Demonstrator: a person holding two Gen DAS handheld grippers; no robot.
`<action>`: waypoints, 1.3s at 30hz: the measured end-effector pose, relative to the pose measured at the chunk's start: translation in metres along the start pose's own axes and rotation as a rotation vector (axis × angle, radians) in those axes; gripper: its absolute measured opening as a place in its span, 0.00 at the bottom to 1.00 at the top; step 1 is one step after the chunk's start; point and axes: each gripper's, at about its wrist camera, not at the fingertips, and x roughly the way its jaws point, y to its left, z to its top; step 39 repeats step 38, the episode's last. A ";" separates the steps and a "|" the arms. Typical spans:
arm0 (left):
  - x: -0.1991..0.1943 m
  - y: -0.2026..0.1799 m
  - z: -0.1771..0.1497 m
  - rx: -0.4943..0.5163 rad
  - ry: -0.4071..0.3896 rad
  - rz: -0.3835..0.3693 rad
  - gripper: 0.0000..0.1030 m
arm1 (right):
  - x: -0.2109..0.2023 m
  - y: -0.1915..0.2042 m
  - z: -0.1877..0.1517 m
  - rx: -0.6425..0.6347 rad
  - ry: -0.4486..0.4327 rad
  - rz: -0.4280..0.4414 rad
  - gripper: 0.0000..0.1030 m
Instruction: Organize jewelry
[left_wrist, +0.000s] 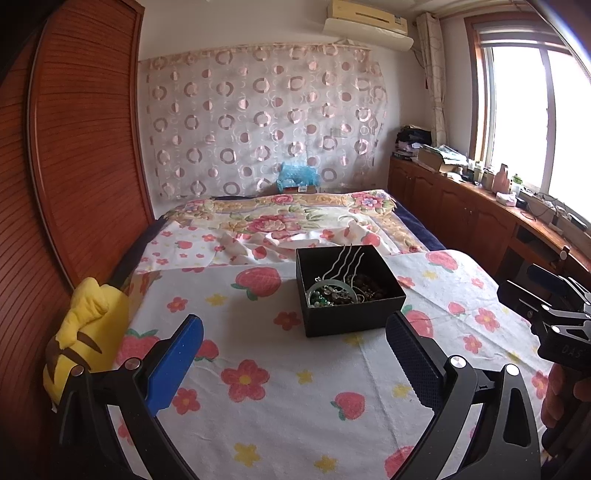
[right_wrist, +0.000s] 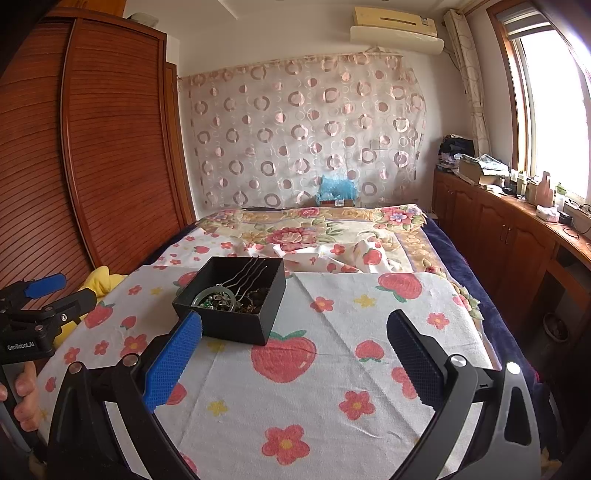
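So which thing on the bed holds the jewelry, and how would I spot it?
Find the bed, spread with a white strawberry-and-flower cloth. Near its middle sits a small black box, open on top, with beads, a pale green bangle and wavy silver hairpins sticking out. It is the only dark, square-edged thing there; the yellow plush lies at the edge.

Black box (left_wrist: 349, 291) of tangled jewelry (left_wrist: 338, 290) on strawberry-print cloth (left_wrist: 280, 373), beyond the wide-spread left claw (left_wrist: 295, 365).

1 black box (left_wrist: 347, 295), 1 yellow plush (left_wrist: 86, 325), 2 grippers: left (left_wrist: 295, 365), right (right_wrist: 295, 365).
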 end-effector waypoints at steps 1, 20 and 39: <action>0.001 -0.001 0.001 -0.001 -0.001 -0.001 0.93 | 0.000 0.000 0.000 -0.001 0.001 0.001 0.98; 0.000 0.001 -0.001 -0.001 -0.001 -0.001 0.93 | 0.000 -0.001 -0.001 0.000 -0.001 0.001 0.98; 0.001 -0.003 0.000 -0.002 -0.001 -0.005 0.93 | 0.000 0.000 -0.001 0.002 -0.002 0.000 0.98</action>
